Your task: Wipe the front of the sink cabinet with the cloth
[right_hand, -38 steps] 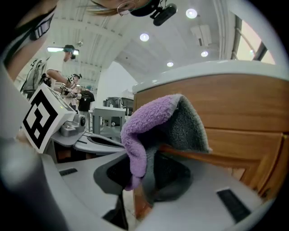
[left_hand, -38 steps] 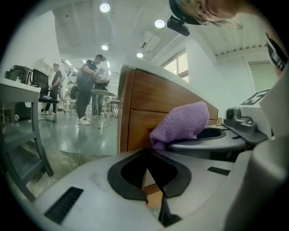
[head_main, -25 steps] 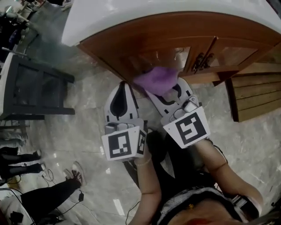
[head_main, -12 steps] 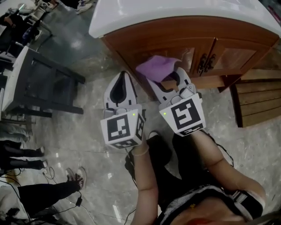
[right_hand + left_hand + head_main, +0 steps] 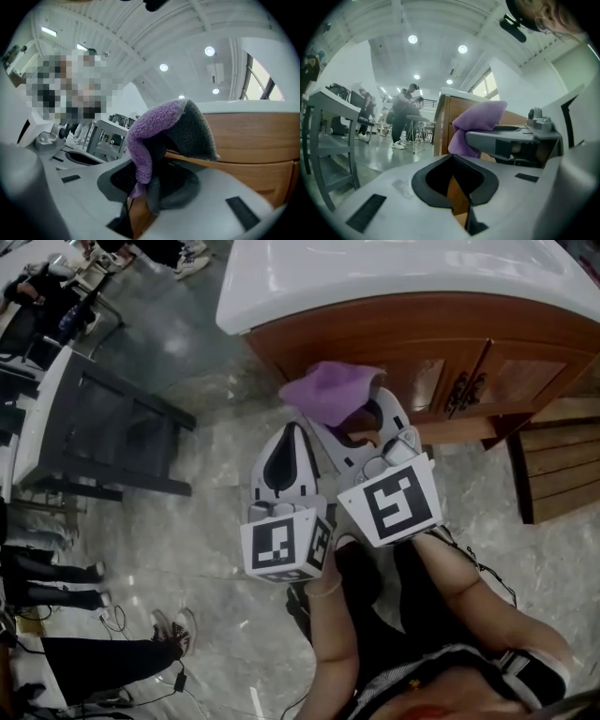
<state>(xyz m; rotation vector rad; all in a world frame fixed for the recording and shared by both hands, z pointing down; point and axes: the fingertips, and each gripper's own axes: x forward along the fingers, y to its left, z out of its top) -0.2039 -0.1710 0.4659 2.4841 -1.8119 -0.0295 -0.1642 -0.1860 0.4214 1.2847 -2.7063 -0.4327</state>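
Our right gripper squeezes the purple cloth right by the left end of the sink cabinet. Our left gripper is closed on nothing. We think the doors are not wiped yet.

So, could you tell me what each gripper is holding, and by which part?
The right gripper pinches the purple cloth by its bunched lower end, the rest standing free. The left gripper is shut, empty.

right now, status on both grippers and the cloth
Right hand-held gripper shut on purple cloth, by the cabinet front. Left hand-held gripper shut, empty. No obstruction seen.
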